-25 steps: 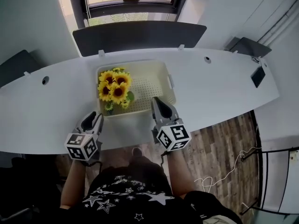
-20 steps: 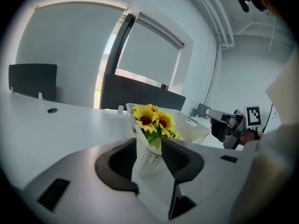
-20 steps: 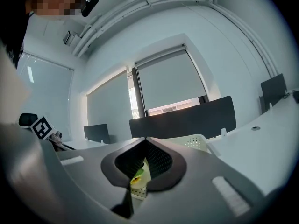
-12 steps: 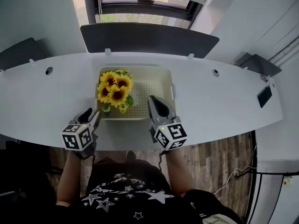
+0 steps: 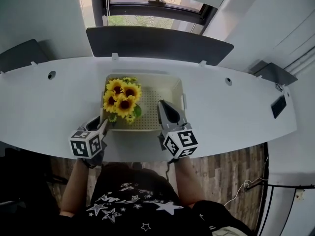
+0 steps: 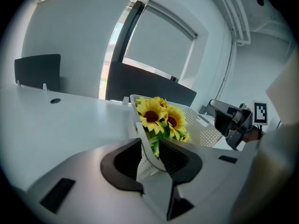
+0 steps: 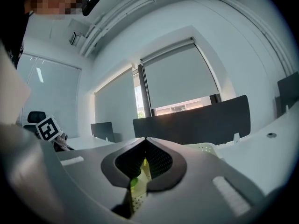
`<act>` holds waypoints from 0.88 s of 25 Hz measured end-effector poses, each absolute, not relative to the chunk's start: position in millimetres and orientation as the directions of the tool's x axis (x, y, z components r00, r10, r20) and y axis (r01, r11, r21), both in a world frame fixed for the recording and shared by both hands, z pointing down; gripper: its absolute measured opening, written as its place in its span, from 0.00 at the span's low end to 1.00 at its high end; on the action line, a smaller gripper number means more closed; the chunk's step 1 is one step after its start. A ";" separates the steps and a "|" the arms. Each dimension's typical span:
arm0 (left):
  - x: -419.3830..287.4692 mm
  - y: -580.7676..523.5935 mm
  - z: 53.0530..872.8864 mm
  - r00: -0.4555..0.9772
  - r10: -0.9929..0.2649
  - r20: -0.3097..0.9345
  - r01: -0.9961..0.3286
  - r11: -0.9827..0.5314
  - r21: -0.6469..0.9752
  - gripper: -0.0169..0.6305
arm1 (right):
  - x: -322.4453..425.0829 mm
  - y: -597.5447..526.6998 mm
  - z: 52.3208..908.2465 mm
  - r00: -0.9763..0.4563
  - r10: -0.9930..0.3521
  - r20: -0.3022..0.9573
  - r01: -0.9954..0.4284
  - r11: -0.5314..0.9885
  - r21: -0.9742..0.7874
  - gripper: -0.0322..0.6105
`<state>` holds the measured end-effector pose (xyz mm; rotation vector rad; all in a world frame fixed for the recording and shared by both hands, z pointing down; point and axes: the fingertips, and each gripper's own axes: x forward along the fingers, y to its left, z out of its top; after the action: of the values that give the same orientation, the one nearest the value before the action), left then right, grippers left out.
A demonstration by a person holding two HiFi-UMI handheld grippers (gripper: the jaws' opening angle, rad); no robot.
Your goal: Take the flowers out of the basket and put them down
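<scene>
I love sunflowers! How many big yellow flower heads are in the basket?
4 sunflowers, bunched in the left half of the basket: one back-left, one back-right, one front-left, one front-right. Smaller ones may hide among them.

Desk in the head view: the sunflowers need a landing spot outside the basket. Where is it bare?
The desk is bare left of the basket, out past the left cable hole, and right of it, past the right cable hole toward the dark device. Crowded: the sunflowers fill the basket's left half, and the strip to the divider panel is narrow.
</scene>
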<state>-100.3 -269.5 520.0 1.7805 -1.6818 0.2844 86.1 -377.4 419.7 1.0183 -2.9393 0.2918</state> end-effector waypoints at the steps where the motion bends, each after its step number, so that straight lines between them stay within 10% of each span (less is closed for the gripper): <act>1: -100.7 -269.8 520.5 0.147 -0.804 0.576 -0.946 0.056 0.320 0.21 | 85.0 -377.3 421.5 -0.784 -0.614 0.090 -0.620 0.769 -0.155 0.05; 22: -98.0 -270.1 521.0 0.184 -0.831 0.526 -0.907 0.062 0.416 0.18 | 29.7 -411.8 483.2 -0.777 -0.330 0.536 -0.406 0.913 -0.027 0.15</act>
<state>-98.0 -270.1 521.0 1.7639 -1.6448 0.1397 29.7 -411.8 483.2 0.5277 -2.5329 0.1909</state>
